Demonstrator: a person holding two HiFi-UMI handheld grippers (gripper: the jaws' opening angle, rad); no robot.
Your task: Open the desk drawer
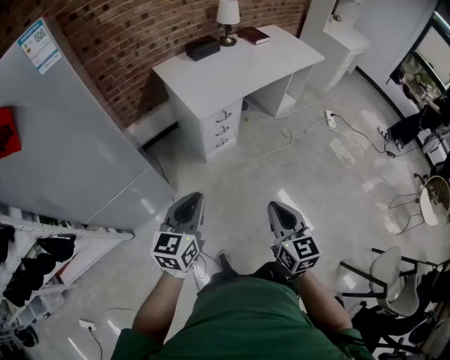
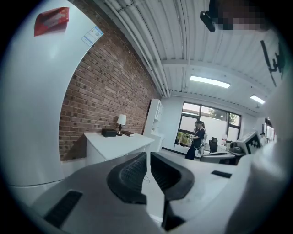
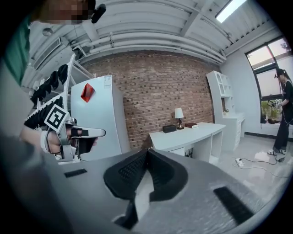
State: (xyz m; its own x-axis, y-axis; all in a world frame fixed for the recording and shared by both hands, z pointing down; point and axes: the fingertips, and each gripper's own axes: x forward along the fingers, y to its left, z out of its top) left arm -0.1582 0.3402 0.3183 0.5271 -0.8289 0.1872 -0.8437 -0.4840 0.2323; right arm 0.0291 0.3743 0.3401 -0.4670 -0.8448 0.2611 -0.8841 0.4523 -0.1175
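Observation:
The white desk point(image 1: 239, 67) stands against the brick wall at the top of the head view, with a stack of three drawers point(image 1: 223, 126) under its left end. Both grippers hang low over the floor, well short of the desk. My left gripper point(image 1: 190, 200) is shut with nothing between its jaws, and so is my right gripper point(image 1: 276, 207). In the left gripper view the desk point(image 2: 116, 139) lies ahead beyond the shut left gripper point(image 2: 148, 156). In the right gripper view the desk point(image 3: 192, 132) sits past the shut right gripper point(image 3: 146, 151).
A tall white fridge point(image 1: 70, 155) stands left of the desk. On the desk are a lamp point(image 1: 227, 17), a black box point(image 1: 202, 48) and a book point(image 1: 254, 35). A power strip with cables point(image 1: 329, 118) lies on the floor. Chairs point(image 1: 394, 274) stand at the right, a shoe rack point(image 1: 35, 267) at lower left.

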